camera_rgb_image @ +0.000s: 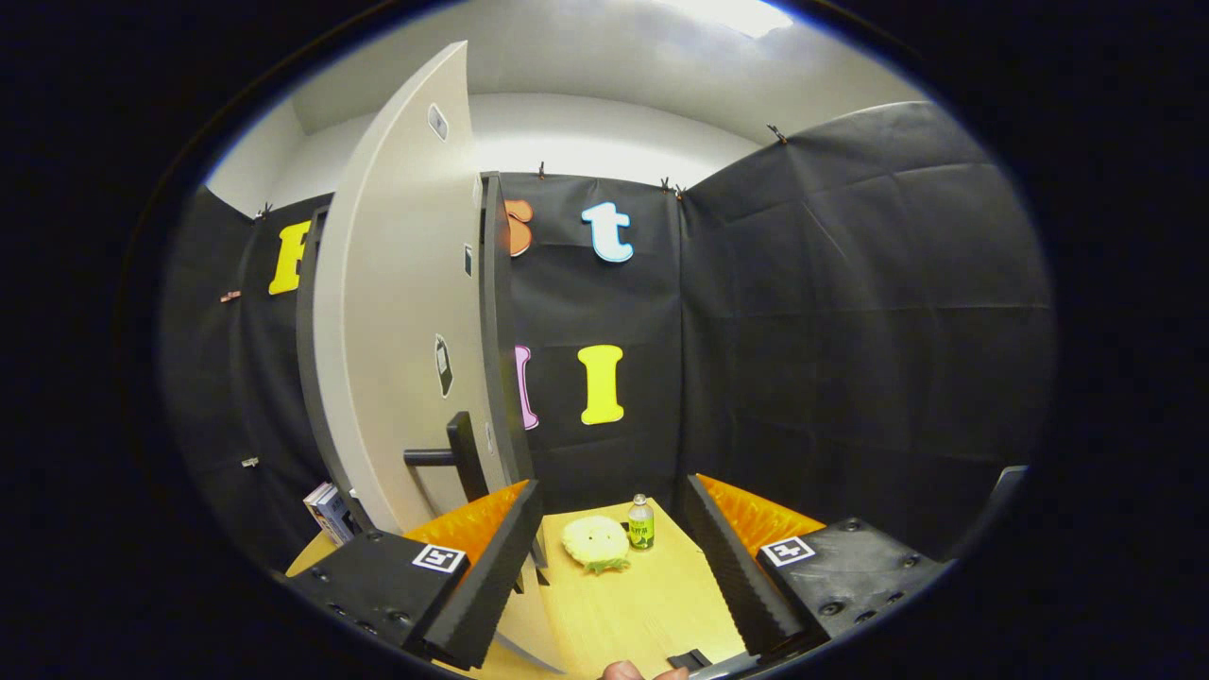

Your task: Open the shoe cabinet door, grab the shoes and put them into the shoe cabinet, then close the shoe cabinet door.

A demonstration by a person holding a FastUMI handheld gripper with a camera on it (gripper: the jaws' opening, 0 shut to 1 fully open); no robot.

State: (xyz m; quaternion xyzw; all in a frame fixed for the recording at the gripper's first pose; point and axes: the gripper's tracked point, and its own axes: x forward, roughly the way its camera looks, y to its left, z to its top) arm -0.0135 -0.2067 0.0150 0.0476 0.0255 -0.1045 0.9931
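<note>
The shoe cabinet's pale door (pixel 397 312) rises tall on the left, seen at a slant, and its lower edge runs down past my left finger. A black handle (pixel 451 458) sticks out from it just above that finger. A dark cabinet edge (pixel 493 321) shows behind the door. A pale yellow fluffy shoe (pixel 595 543) lies on the wooden table (pixel 642 604), ahead of and between my fingers. My gripper (pixel 612 486) is open, with nothing between its fingers, and stands well short of the shoe.
A small green bottle (pixel 640 521) stands right beside the shoe. Books (pixel 329 512) lean at the table's left corner behind the door. A person's fingertip (pixel 623 671) shows at the near table edge. Black cloth walls close in behind and to the right.
</note>
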